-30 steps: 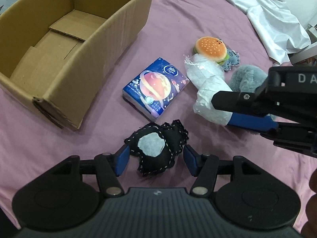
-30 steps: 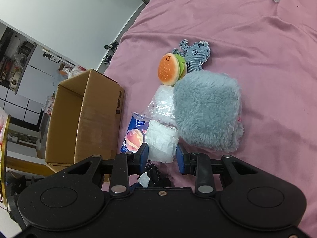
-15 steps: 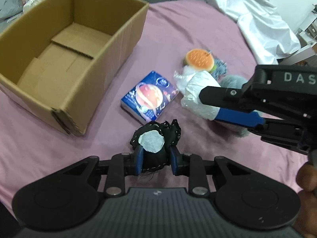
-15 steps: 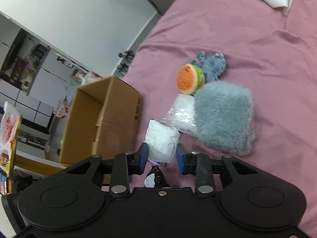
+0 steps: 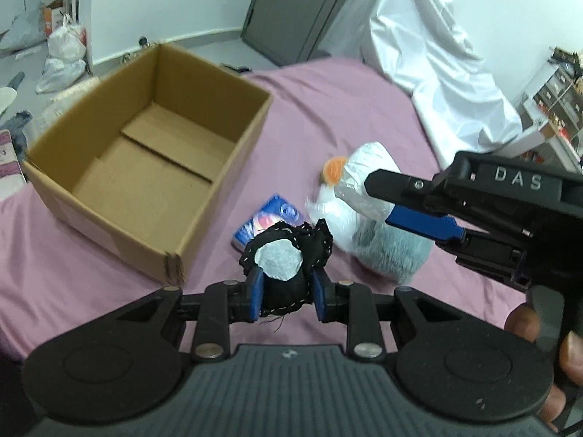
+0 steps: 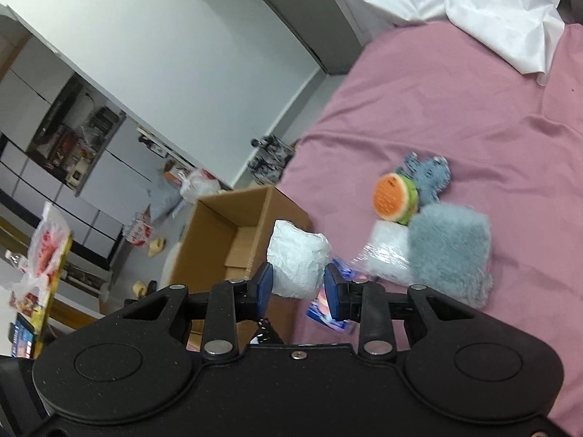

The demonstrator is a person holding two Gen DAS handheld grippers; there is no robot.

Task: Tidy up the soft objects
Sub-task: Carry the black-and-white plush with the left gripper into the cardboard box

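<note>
The black stitched pouch (image 5: 288, 273) sits pinched in the left claw (image 5: 286, 293), lifted clear of the pink bed (image 5: 346, 109), and the white wrapped bundle (image 6: 297, 264) is clamped in the right claw (image 6: 298, 287). The open cardboard box (image 5: 218, 196) stands just left with bare sheet around it. Behind the bundle, the burger toy (image 5: 333, 169) and blue tissue pack (image 5: 269, 218) are half hidden and blurred.

Cardboard box (image 5: 153, 167) stands open-topped (interior bare), reachable from above.

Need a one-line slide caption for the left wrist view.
Left gripper clamps black stitched plush above the pink bedsheet, beside the open cardboard box.
</note>
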